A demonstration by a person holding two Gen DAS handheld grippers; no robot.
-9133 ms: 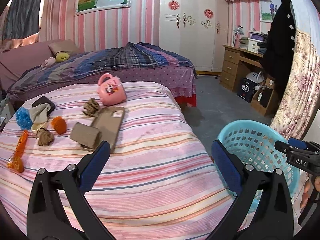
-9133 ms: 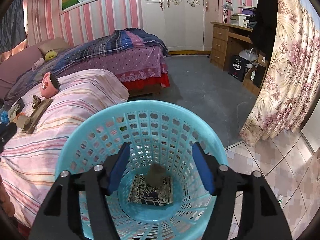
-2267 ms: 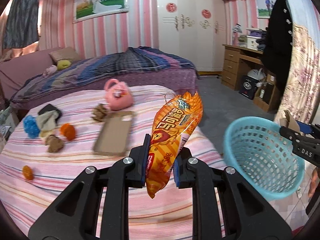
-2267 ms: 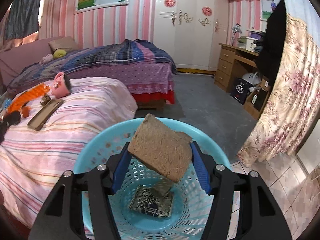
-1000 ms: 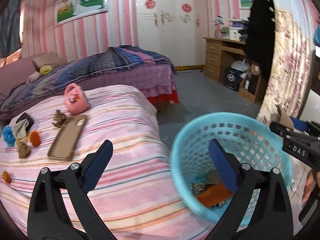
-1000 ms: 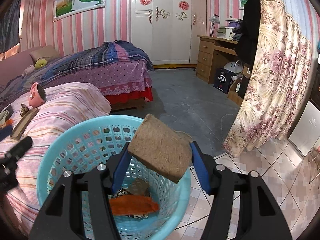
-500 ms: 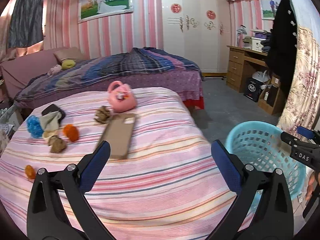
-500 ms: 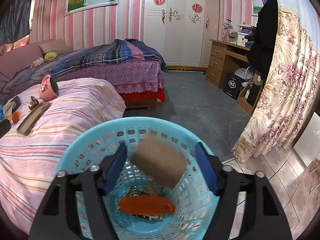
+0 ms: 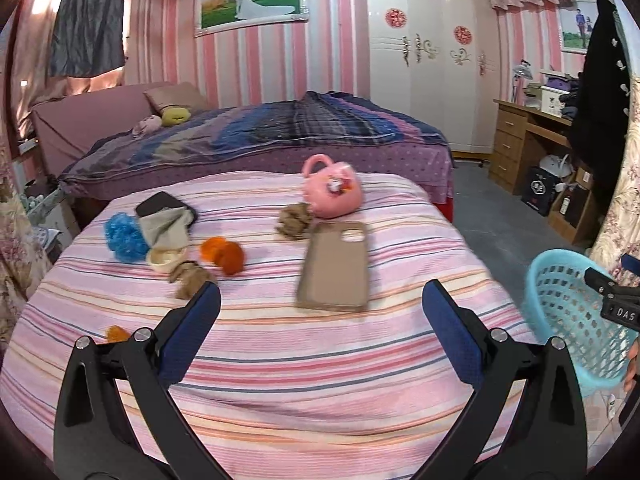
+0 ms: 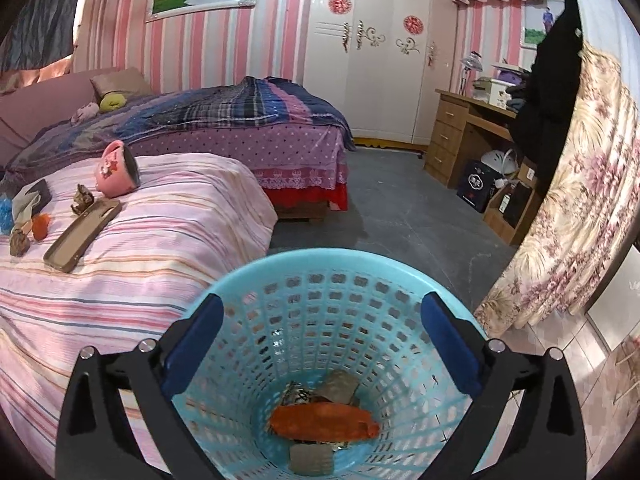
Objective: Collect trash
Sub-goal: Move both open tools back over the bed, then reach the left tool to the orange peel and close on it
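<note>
Your right claw (image 10: 322, 334) is opening, empty, over the blue basket (image 10: 280, 268); the orange wrapper (image 10: 324, 422) is lying crosswise inside, crumpled.

1. One light-blue plastic basket (image 10: 280, 276), near and right of the striped bed.
2. Inside it, one orange snack wrapper (image 10: 324, 420), two brown cardboard pieces (image 10: 340, 386) and one patterned packet, mostly hidden.
3. Two beds: one pink-striped bed (image 9: 280, 360) near, one purple bed (image 9: 280, 136) far.
4. On the striped bed, one pink cup (image 9: 332, 190) and one tan phone case (image 9: 334, 266).
5. Two brown crumpled scraps (image 9: 295, 220), one far by the cup, one near left.
6. Two orange scraps (image 9: 222, 254), one blue fluffy ball (image 9: 124, 236).
7. Two grippers, one wardrobe (image 9: 432, 60), one desk (image 9: 520, 148).
</note>
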